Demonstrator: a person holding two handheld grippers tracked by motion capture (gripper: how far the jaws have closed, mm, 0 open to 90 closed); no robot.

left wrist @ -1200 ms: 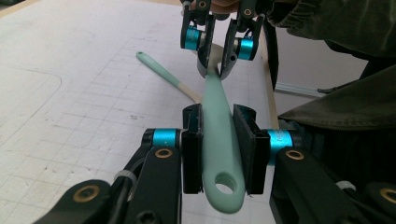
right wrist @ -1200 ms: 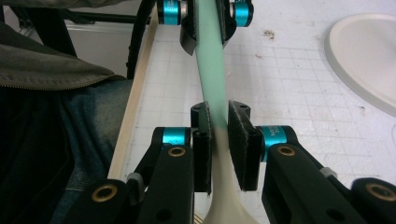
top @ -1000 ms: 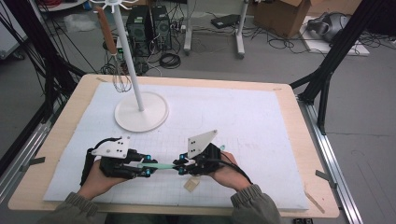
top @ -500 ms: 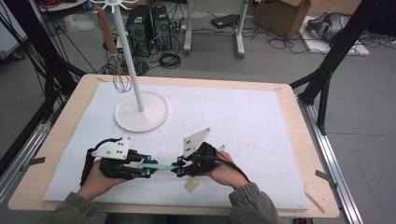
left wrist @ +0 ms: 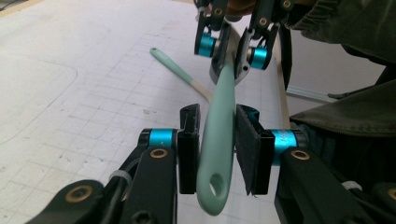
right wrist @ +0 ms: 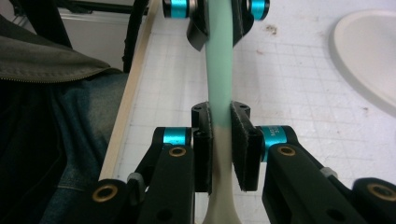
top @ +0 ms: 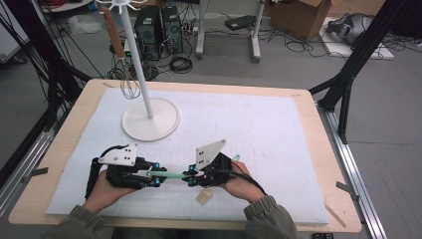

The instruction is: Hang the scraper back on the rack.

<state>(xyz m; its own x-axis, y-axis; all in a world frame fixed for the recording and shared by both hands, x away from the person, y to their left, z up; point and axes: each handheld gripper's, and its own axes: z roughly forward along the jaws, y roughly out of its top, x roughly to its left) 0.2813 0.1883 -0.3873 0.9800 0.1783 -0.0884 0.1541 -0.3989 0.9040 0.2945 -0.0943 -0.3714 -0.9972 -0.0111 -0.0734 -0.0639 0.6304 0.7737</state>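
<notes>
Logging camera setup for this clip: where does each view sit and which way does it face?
High view: above the near table edge, looking forward and down; both hands show, left gripper, right gripper.
Left gripper view: along its jaws at the green utensil.
Right gripper view: along its jaws at the opposite gripper.
Shared: the utensil, white mat.
</notes>
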